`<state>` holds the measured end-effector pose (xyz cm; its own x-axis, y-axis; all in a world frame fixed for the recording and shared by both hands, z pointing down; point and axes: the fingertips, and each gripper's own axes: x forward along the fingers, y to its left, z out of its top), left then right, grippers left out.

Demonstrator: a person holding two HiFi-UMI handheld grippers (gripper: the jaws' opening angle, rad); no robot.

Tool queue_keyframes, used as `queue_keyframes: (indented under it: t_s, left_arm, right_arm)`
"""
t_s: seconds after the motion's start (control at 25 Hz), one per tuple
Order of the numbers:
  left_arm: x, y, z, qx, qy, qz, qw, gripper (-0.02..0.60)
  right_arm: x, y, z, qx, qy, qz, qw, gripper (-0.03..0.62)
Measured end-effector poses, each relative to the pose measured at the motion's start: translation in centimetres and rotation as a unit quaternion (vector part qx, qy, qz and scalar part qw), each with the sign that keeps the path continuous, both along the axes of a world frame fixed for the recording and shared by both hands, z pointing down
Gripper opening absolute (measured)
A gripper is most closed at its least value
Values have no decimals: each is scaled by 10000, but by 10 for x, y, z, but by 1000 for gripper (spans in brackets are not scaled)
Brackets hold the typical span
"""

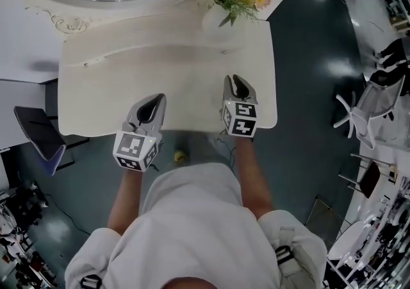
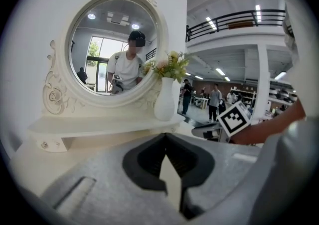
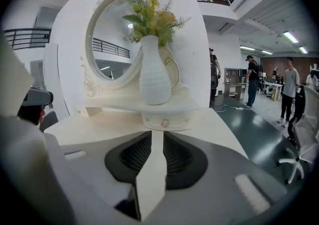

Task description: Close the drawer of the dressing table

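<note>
The white dressing table (image 1: 166, 82) lies below me, and both grippers hover over its front edge. In the head view no drawer sticks out from under that edge. A small drawer front with a knob (image 3: 164, 123) sits flush under the raised shelf, and another knob (image 2: 45, 144) shows at the shelf's left end. My left gripper (image 1: 155, 100) (image 2: 165, 137) is shut, its tips touching with nothing between them. My right gripper (image 1: 236, 80) (image 3: 157, 135) is open by a narrow slit and holds nothing; it points at the knobbed drawer front.
A white vase of flowers (image 1: 221, 20) (image 3: 153, 74) stands on the shelf at the back right, beside the round mirror (image 2: 117, 52). A dark chair (image 1: 38, 134) is left of the table and a white chair (image 1: 371, 108) is at the right. A small yellow object (image 1: 180, 155) lies on the floor.
</note>
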<state>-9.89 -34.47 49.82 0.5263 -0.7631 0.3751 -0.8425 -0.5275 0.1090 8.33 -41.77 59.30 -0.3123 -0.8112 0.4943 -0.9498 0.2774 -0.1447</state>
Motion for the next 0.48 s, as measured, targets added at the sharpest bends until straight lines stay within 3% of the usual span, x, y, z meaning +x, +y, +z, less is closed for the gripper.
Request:
queue_keyframes:
  t_s: [0.48]
  left_arm:
    - [-19, 59, -33, 333, 201, -18, 9992, -1]
  right_arm:
    - [0, 84, -49, 369, 131, 71, 9992, 16]
